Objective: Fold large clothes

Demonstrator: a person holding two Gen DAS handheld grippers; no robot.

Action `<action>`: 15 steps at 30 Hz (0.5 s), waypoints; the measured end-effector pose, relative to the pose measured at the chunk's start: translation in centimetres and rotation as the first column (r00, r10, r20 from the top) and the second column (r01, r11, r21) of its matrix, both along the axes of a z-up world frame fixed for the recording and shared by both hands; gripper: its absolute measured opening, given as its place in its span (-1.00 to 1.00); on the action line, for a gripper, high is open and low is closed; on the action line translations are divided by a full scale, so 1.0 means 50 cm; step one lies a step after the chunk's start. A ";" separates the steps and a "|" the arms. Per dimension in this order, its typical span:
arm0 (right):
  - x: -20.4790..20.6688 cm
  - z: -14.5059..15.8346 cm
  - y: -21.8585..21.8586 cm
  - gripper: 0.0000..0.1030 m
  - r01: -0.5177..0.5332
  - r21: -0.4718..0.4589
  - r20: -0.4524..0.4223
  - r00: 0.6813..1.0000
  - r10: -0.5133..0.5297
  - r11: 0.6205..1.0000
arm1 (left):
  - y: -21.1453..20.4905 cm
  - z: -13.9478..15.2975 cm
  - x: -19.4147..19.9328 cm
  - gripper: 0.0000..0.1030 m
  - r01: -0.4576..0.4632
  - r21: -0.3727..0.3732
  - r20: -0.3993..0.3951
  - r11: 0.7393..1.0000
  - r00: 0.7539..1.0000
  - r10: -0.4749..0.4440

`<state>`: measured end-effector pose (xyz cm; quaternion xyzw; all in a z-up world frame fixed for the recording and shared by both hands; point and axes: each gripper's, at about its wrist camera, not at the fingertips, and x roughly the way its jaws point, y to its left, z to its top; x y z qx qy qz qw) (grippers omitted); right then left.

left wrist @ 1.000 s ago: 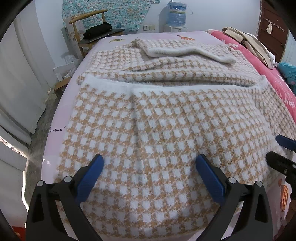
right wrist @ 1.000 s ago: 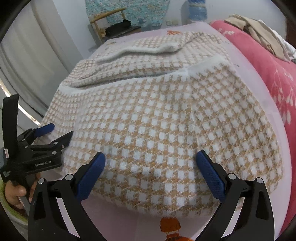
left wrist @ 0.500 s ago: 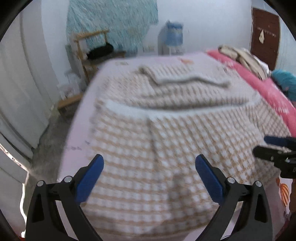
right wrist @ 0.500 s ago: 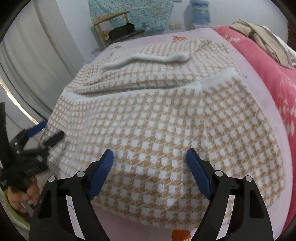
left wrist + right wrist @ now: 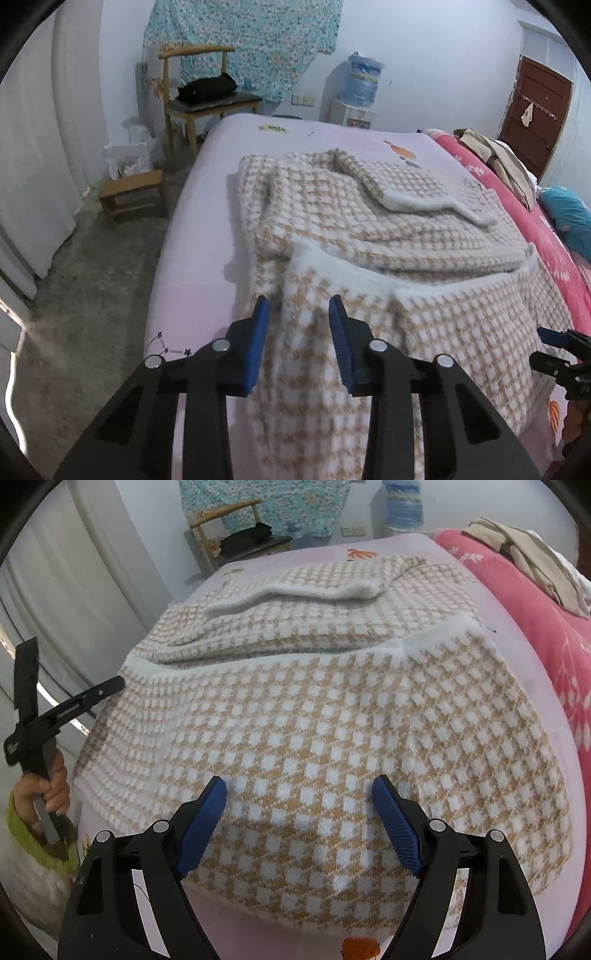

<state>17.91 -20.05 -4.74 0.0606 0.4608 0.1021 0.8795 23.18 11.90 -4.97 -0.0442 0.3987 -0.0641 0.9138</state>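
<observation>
Pink bed: checked sweater lies widthwise, white hem facing the headboard. Left claw half-closed around a sweater fold. Right claw released, over fabric.

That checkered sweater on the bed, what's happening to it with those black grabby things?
A person is folding the checkered sweater on the pink bed, with a tool in each hand. The top part is already folded over. The left tool has its blue fingers partly closed around the sweater's near left side. The right tool is open, resting over the near edge without gripping. The next fold has not happened yet.
</observation>
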 end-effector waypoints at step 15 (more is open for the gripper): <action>0.000 0.000 0.002 0.49 -0.008 -0.003 0.000 1.000 0.008 1.000 | 0.015 -0.011 0.021 -0.35 0.113 -0.154 -0.107 0.982 0.986 -0.131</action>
